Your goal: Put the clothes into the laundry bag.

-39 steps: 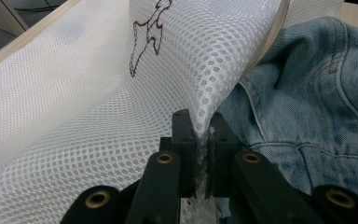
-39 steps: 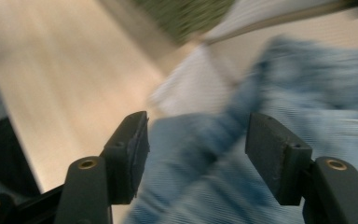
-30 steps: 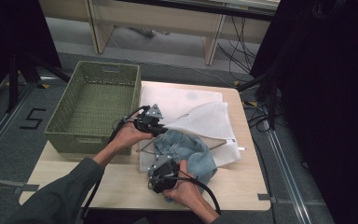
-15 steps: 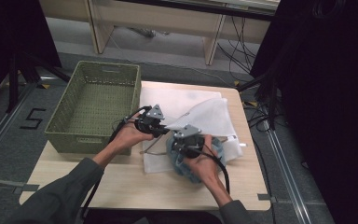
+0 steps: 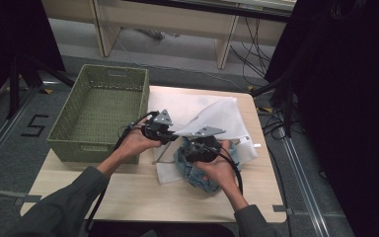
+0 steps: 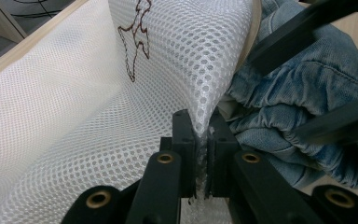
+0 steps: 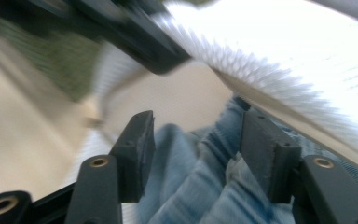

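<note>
Left gripper view: left hand-held gripper (image 6: 200,140) clamped on upright mesh bag (image 6: 98,93) edge, denim (image 6: 303,98) alongside.

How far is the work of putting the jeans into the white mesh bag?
Done: the left gripper is shut on the edge of the mesh bag and lifts it, so the mouth is open. In hand: the right gripper, whose jaws have just been opening, has the jeans loosely between them at the mouth. Left: most of the jeans lie outside the bag.
</note>
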Available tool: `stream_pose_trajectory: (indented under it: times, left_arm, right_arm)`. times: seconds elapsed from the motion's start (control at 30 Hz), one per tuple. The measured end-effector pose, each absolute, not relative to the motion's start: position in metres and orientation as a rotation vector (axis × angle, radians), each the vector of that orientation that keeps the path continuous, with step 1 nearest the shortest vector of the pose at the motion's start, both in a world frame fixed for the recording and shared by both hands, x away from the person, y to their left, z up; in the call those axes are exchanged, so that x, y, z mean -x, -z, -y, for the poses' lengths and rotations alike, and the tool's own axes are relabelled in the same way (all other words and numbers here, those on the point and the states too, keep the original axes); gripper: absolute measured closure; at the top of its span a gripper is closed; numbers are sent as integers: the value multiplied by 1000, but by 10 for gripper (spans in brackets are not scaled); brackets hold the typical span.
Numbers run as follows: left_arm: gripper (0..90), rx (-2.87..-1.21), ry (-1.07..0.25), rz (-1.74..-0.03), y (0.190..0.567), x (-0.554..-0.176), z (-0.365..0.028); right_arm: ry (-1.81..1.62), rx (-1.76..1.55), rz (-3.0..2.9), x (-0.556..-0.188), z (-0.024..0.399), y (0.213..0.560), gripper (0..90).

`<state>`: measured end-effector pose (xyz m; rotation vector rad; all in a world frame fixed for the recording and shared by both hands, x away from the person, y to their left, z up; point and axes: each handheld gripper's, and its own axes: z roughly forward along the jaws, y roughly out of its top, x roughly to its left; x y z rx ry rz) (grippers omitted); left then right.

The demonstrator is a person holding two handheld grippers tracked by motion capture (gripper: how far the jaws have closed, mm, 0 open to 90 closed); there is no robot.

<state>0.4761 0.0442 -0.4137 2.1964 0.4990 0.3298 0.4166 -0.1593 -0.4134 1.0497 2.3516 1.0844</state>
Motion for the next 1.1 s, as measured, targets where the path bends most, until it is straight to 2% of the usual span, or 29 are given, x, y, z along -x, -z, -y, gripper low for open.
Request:
stream_pose_trajectory:
  times: [0.2, 0.33, 0.37, 0.47, 0.67, 0.87, 0.93, 1.1]
  left_arm:
    - [833, -2194, -332, -517, 413, -475, -43]
    - [832, -2206, -341, -501, 414, -475, -41]
    - [831, -2211, -344, -491, 413, -475, -41]
    - [830, -2207, -344, -497, 414, -475, -40]
    - [829, -2215, -342, -492, 415, -474, -37]
    - [829, -2214, -339, -485, 415, -472, -33]
    - [829, -2214, -340, -471, 413, -470, -32]
    - [831, -2230, -345, -455, 412, -467, -29]
  right_arm:
    - [-1086, -1064, -2311, -381, 203, 398, 417]
    - [-1017, -1079, -2278, -375, 242, 411, 405]
    - [-968, -1210, -2250, -369, 250, 415, 402]
    - [-901, -1158, -2248, -366, 271, 426, 401]
    - [-850, -1258, -2305, -369, 286, 450, 349]
    - [-971, -1241, -2348, -388, 261, 471, 284]
    - [-939, -1301, -2408, -390, 249, 475, 315]
    - [-851, -1228, -2451, -397, 217, 476, 644]
